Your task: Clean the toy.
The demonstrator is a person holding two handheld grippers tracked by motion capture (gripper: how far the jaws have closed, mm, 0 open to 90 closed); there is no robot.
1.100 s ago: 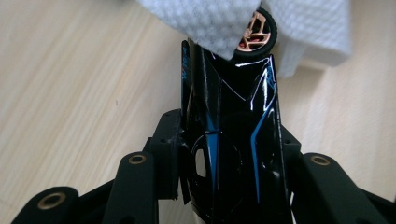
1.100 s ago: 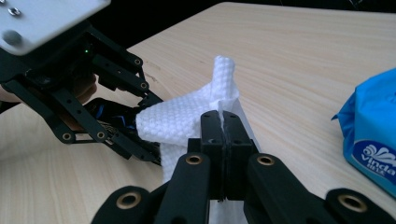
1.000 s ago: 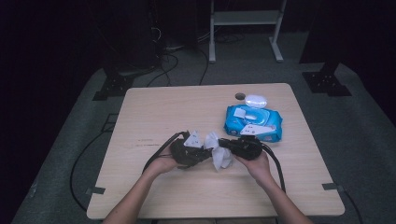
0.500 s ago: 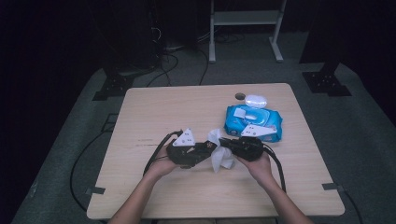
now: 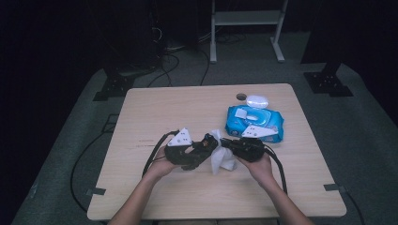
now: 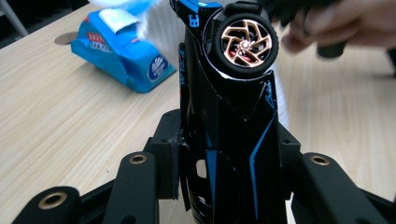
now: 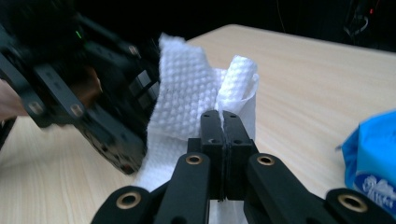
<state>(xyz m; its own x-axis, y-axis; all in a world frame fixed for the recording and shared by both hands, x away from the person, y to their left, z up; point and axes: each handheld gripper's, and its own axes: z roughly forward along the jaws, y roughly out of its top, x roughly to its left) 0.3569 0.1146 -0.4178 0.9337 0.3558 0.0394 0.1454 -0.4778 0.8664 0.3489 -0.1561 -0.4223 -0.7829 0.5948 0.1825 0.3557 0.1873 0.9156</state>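
Both grippers meet over the table (image 5: 155,117) in the high view — left gripper (image 5: 209,143) clamping a toy car (image 5: 199,150), right gripper (image 5: 225,143) pinching a white wipe (image 5: 220,157). Left gripper view: the car (image 6: 233,116) stands gripped between the jaws. Right gripper view: jaws closed on the wipe (image 7: 187,98) — beside the car (image 7: 107,126).

wet wipe (image 5: 220,157) partly hidden behind toy car (image 5: 199,149).

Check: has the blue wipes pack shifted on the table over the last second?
No. The blue wipes pack sits in the same spot beside the small white case near the table's far right edge.
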